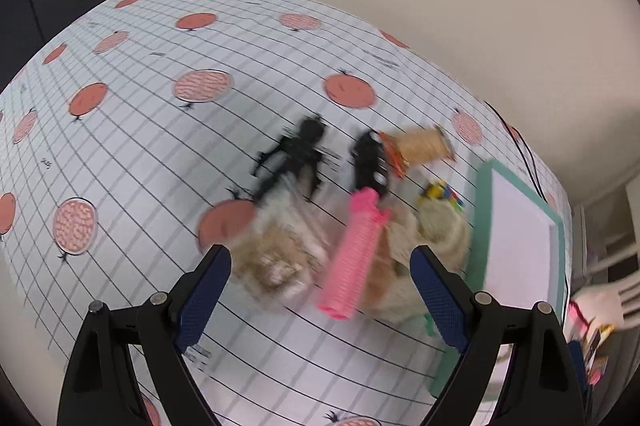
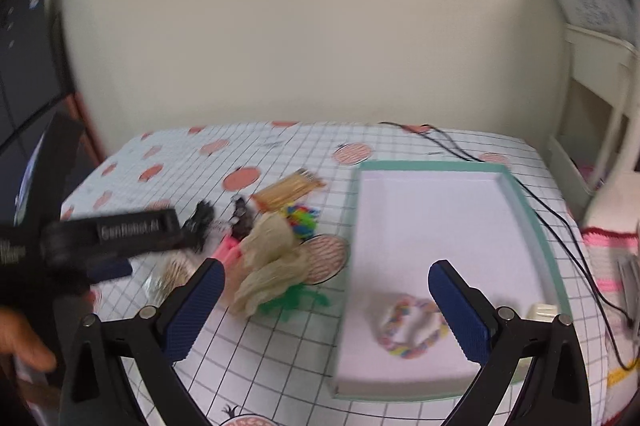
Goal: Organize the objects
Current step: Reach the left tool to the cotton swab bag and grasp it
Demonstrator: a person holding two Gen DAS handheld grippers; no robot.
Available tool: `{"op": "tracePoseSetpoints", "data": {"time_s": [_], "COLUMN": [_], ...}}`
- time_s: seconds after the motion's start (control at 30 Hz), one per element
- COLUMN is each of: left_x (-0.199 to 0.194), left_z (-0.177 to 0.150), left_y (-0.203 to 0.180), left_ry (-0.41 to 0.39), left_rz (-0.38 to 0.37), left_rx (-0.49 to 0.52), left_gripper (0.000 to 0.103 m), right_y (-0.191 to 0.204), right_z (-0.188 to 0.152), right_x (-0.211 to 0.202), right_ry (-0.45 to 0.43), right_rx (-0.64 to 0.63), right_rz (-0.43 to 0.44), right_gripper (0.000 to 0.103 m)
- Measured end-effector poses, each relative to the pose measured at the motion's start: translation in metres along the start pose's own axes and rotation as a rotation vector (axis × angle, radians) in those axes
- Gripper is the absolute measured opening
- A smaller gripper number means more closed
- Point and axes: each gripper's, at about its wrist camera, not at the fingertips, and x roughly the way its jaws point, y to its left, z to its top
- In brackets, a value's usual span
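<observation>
A heap of small objects lies on the checked tablecloth [image 1: 120,146]: a pink ribbed roller [image 1: 350,254], a black claw clip [image 1: 292,154], a second black clip [image 1: 370,162], a bundle of thin sticks [image 1: 420,146], a clear bag of beige bits [image 1: 276,254] and a beige cloth [image 1: 432,234]. My left gripper [image 1: 320,302] is open just above the bag and roller. To the right stands a white tray with a teal rim [image 2: 440,166]. It holds a braided colourful ring [image 2: 412,326]. My right gripper [image 2: 328,310] is open over the tray's near left edge, holding nothing.
A black cable [image 2: 560,226] runs along the tray's right side. A green item [image 2: 296,300] pokes out under the beige cloth [image 2: 268,258]. The left gripper's black housing [image 2: 120,232] and a hand [image 2: 20,346] fill the left. White shelving [image 2: 592,86] stands right.
</observation>
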Motion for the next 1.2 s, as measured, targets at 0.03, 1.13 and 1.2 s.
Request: {"op": "tracePoseSetpoints", "data": {"time_s": [0.03,1.13,1.2], "left_x": [0.001,0.061,0.063], "left_z": [0.003,0.037,0.036], "left_y": [0.006,0.059,0.061], "left_ry": [-0.002,0.128,0.126], "left_rz": [0.009,0.003,-0.004], "left_rx": [-0.009,-0.120,-0.126], "left_gripper": [0.091,0.091,0.091], "right_y": [0.003,0.006,0.006], "right_z": [-0.001,0.029,0.024], "right_x": [0.002,0.099,0.103], "right_ry": [0.016,0.290,0.311], "right_rx": [-0.004,0.099,0.102], "right_rz": [0.011,0.167,0.170], "right_gripper": [0.103,0.065,0.053]}}
